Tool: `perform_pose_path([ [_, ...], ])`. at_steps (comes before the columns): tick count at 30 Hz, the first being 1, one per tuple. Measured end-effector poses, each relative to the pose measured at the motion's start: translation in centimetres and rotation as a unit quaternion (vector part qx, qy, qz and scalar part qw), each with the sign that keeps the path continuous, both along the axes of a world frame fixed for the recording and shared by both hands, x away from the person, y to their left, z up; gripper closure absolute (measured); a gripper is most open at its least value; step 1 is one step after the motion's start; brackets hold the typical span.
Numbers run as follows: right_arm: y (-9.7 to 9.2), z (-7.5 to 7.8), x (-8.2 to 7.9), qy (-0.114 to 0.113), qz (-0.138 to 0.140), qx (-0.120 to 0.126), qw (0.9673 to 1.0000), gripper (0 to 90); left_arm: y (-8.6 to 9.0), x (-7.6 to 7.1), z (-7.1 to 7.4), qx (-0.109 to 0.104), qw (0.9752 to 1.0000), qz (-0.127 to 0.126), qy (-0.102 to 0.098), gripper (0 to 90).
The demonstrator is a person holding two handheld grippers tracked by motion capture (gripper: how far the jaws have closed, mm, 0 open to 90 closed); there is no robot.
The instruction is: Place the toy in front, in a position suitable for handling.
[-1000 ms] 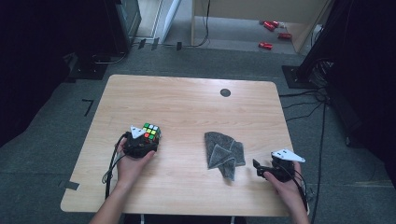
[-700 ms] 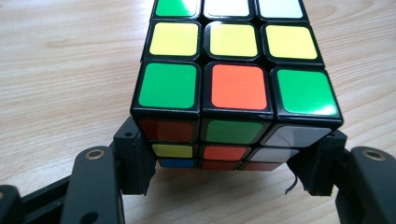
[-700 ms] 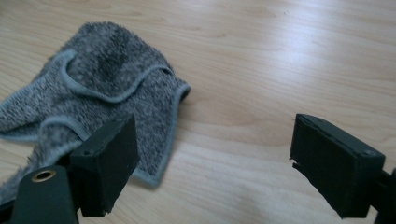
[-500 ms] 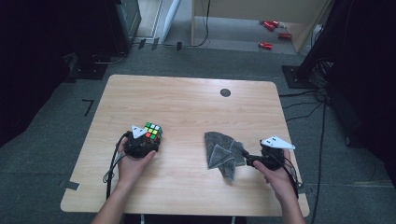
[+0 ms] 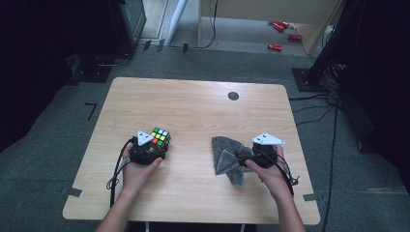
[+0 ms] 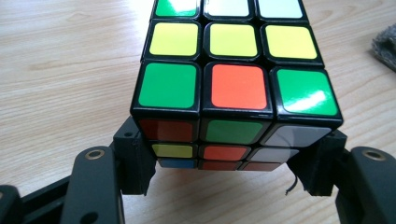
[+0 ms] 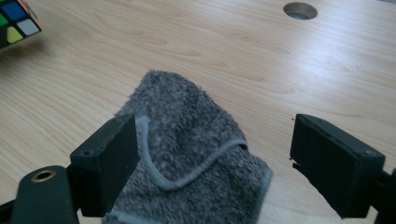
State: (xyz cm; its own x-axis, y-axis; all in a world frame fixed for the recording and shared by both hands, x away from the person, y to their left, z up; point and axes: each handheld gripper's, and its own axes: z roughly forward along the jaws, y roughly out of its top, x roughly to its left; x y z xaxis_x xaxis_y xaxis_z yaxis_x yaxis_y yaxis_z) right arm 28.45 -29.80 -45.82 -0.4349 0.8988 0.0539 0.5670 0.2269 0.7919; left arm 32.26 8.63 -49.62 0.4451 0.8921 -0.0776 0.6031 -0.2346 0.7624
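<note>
Clamping the rigid, slick Rubik's cube [image 6: 232, 88] by opposite sides in the left gripper [image 6: 229, 172] at the table's [image 5: 193, 104] near-left; straddling the limp grey cloth's [image 7: 196, 158] folded edge near-right, right gripper [image 7: 215, 158] gaping.

Dim, dark-edged high view; sharp close-ups, glare on cube [image 6: 236, 79] stickers.

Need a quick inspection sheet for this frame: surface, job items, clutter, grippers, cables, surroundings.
Surface: wooden table, round hole near the far edge.
Job's things: colour cube on the table; grey cloth crumpled on the table.
Clutter: nothing seen.
Grippers: left gripper shut on the cube; right gripper open, cloth between the jaws, right pad clear of it.
Cables: black cable trails from the left gripper.
Surroundings: grey floor, red parts beyond the table.
</note>
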Motion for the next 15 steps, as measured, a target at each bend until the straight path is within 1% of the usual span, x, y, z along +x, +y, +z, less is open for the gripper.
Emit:
perform_pose_path([
  [1,0.2,0.1,0.2,0.003,0.001,0.003,1.0000,15.0,0.0,0.0,0.0,-0.002,1.0000,-0.001,0.001,34.5],
  [3,0.6,0.1,0.6,0.016,-0.002,0.018,0.9997,14.5,-0.2,-0.1,0.0,-0.004,1.0000,-0.006,0.000,34.5],
  [5,1.0,0.1,1.0,0.031,-0.013,0.040,0.9986,14.8,-0.3,-0.2,0.1,-0.009,0.9998,-0.016,-0.004,34.5],
  [6,1.4,0.1,1.3,0.037,-0.016,0.058,0.9975,15.2,-0.3,-0.3,0.1,-0.010,0.9996,-0.024,-0.007,34.5],
  [8,1.6,0.0,1.3,0.035,-0.016,0.059,0.9975,15.7,-0.3,-0.5,0.2,-0.008,0.9995,-0.029,-0.011,34.5],
  [9,2.0,-0.3,1.2,0.035,-0.011,0.058,0.9977,19.3,-0.3,-0.6,0.3,-0.008,0.9994,-0.032,-0.010,34.5],
  [10,2.3,-0.6,1.2,0.040,-0.005,0.055,0.9977,20.4,-0.2,-0.7,0.4,-0.010,0.9993,-0.034,-0.011,34.5],
  [11,2.3,-0.6,1.2,0.040,-0.005,0.055,0.9977,20.4,-0.2,-0.7,0.4,-0.013,0.9992,-0.035,-0.011,34.5],
  [12,2.5,-0.8,1.0,0.045,-0.002,0.052,0.9977,21.4,-0.2,-0.8,0.5,-0.015,0.9991,-0.037,-0.011,34.5],
  [14,2.7,-1.2,0.7,0.050,0.009,0.052,0.9974,22.8,-0.1,-0.9,0.5,-0.017,0.9989,-0.043,-0.011,34.5],
  [15,2.9,-1.6,0.3,0.047,0.013,0.043,0.9979,26.2,-0.1,-0.9,0.5,-0.020,0.9987,-0.047,-0.010,34.5],
])
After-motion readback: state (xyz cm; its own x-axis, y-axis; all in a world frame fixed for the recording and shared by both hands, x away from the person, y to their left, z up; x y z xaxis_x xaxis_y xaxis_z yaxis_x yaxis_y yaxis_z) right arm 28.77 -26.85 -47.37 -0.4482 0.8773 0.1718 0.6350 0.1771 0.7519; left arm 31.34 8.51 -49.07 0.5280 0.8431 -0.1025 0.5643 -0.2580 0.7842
